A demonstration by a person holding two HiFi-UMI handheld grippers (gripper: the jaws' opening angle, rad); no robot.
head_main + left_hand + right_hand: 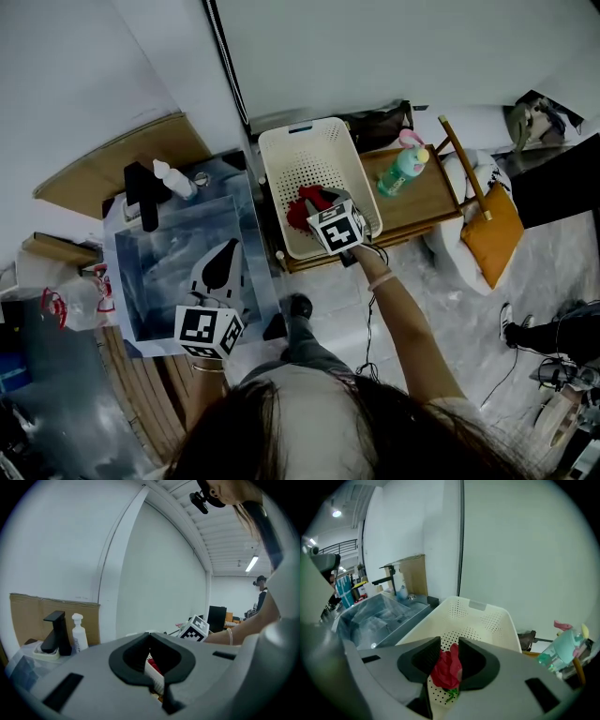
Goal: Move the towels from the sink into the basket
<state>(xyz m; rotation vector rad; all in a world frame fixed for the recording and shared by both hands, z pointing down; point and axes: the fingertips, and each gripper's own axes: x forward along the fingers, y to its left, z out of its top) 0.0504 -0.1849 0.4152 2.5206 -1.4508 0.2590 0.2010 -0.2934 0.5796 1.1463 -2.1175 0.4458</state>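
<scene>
Sink (127, 281) at the far left has a black faucet (141, 197) and a white soap bottle (174, 178) at its back edge. Over the basin hangs the left gripper (228, 249), its fingers together with nothing between them. Just right of the sink, a white perforated basket (319, 139) stands on a wooden surface (427, 202). The right gripper (449, 645) points down into the basket, its fingers clamped on a red towel (447, 668), which hangs bunched between them above the basket's dotted floor. Farther right on the same surface stands a green bottle (403, 169) with a pink top. Beyond it lies an orange cushion (492, 234).
</scene>
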